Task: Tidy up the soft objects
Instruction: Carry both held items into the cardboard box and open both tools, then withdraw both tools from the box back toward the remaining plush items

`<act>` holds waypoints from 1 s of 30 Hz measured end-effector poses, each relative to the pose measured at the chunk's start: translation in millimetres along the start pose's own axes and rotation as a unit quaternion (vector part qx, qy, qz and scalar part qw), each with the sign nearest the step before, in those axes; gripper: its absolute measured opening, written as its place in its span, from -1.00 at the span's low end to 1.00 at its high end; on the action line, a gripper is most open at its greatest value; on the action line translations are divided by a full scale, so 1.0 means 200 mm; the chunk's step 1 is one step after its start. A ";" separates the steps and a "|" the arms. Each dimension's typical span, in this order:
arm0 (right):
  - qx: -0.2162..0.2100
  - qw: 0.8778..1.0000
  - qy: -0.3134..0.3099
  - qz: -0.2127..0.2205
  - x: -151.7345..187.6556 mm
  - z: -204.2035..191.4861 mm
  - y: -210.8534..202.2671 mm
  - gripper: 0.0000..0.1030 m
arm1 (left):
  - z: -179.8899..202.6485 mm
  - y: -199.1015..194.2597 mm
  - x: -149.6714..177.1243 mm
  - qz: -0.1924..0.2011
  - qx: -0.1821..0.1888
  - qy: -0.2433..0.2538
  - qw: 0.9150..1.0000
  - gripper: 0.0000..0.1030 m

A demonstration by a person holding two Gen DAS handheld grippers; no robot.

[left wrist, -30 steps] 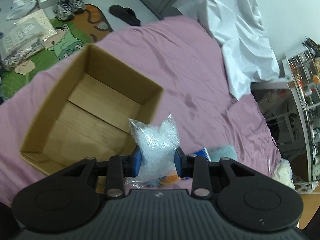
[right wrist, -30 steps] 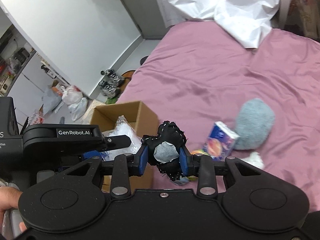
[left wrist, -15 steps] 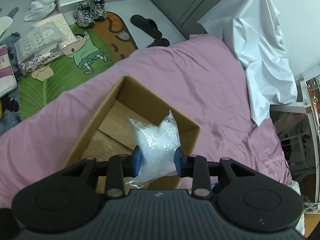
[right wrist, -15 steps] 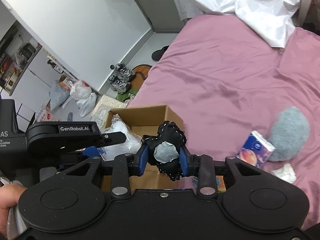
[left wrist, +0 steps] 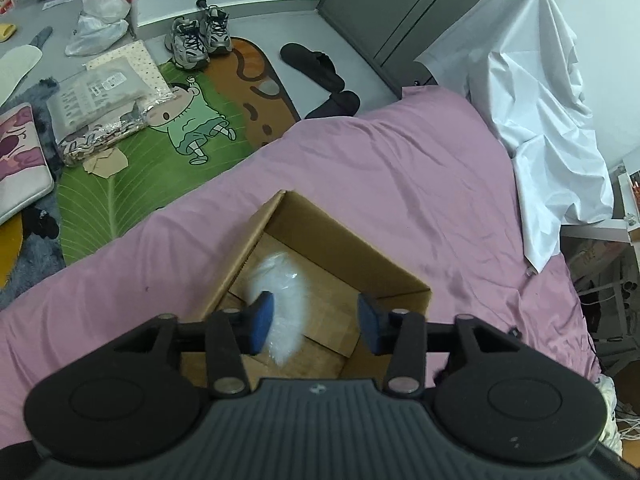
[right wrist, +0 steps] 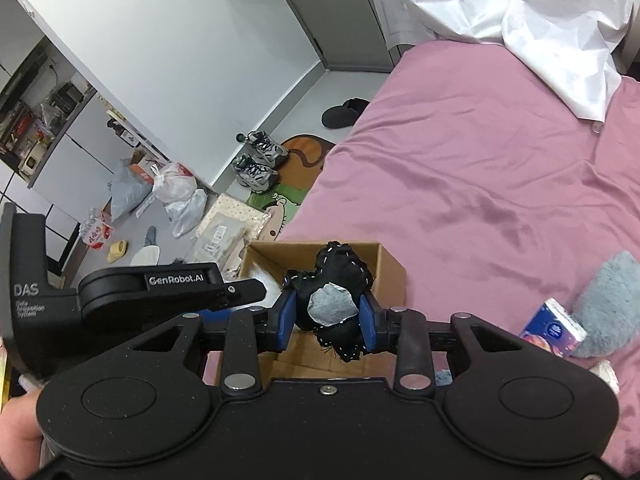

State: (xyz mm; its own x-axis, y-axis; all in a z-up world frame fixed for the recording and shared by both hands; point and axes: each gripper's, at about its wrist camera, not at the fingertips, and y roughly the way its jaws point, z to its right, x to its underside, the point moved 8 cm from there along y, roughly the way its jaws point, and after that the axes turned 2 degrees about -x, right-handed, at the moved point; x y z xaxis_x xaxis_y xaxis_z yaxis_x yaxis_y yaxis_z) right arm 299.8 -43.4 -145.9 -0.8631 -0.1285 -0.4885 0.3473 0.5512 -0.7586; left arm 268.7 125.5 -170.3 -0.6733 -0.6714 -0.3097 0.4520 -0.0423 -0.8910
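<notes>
A: Since 0.5 s ago the left gripper (left wrist: 316,322) has let go — fingers now spread wide, and the clear plastic bag (left wrist: 280,300) that was pinched between them is loose inside the cardboard box (left wrist: 344,248), blurred, up against the left blue pad (left wrist: 262,318).

B: Box position?

A: On the pink bedsheet (left wrist: 400,176), near the bed's edge, opening up. Floor beyond it on the left: green cartoon mat (left wrist: 168,140), a pair of sneakers (left wrist: 200,40), black slippers (left wrist: 316,64). White sheet (left wrist: 552,120) draped at the far right.

B: Right side?

A: Right gripper (right wrist: 326,320) is clamped on the black plush toy (right wrist: 336,300) — black with white stitching and a grey patch, squeezed between both pads. It hangs over the box (right wrist: 390,268). Left gripper body (right wrist: 160,292) sits just beside it to the left, tip over the box.

B: Anything else on the bed?

A: Further right: a small tissue pack (right wrist: 554,328) touching a grey fluffy toy (right wrist: 608,300). Both well apart from the box.
</notes>
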 end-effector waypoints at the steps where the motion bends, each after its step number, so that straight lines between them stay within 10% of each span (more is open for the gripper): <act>1: -0.001 1.000 -0.002 0.000 -0.01 -0.01 0.01 -0.35 | -0.01 -0.01 0.00 0.002 -0.002 0.000 1.000 0.04; 10: -0.012 1.000 -0.013 0.002 -0.06 -0.11 0.08 -0.28 | -0.11 -0.12 -0.02 0.016 -0.034 0.010 0.999 0.41; 23: -0.006 0.999 -0.030 0.039 -0.08 -0.10 -0.02 0.90 | -0.15 -0.19 0.00 0.011 -0.030 0.003 0.999 0.83; 30: -0.003 0.998 -0.017 0.053 -0.07 -0.01 -0.12 1.00 | -0.11 -0.23 0.04 0.024 -0.035 0.011 0.999 0.88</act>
State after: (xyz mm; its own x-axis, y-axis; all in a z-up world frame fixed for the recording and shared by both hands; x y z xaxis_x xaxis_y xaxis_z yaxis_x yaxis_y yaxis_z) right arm 301.8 -52.8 -119.8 -0.8084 -0.0975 -0.5805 0.4337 0.5681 -0.6994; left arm 231.3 138.3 -139.4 -0.6651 -0.6551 -0.3584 0.4421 0.0414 -0.8960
